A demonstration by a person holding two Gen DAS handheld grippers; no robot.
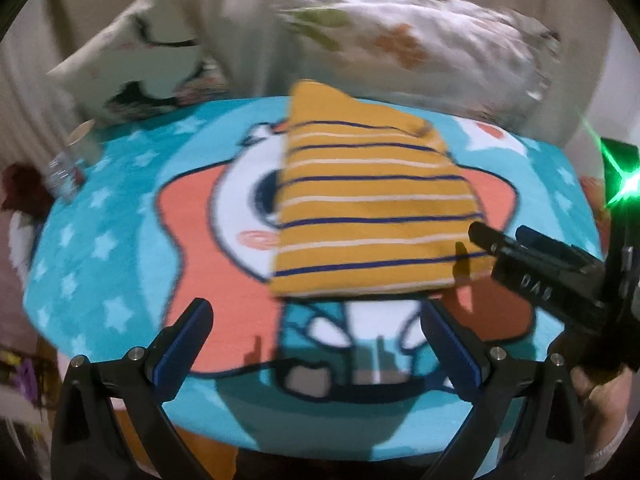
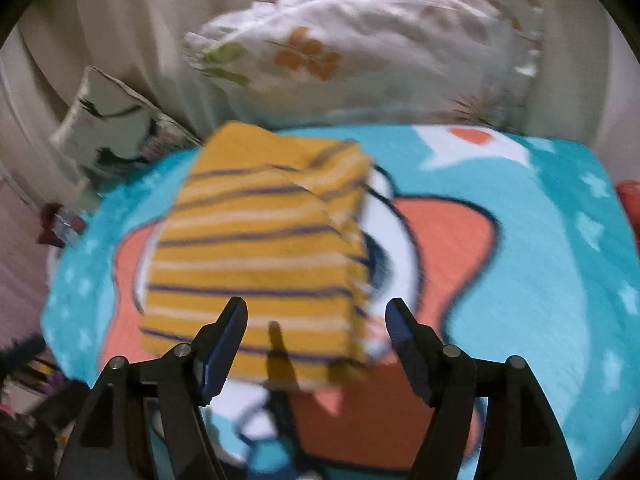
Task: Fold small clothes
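Observation:
A small mustard-yellow garment with navy and white stripes lies folded into a rough rectangle on a turquoise cartoon blanket. My left gripper is open just in front of the garment's near edge, nothing between its fingers. My right gripper comes in from the right, its tips beside the garment's near right corner. In the right wrist view the garment lies ahead, and the right gripper hovers open above its near right corner, gripping nothing.
A white floral bedding bundle lies behind the blanket. A white patterned cushion leans at the back left. A plastic bottle stands at the blanket's left edge. A hand holds the right gripper's handle. A green light glares at right.

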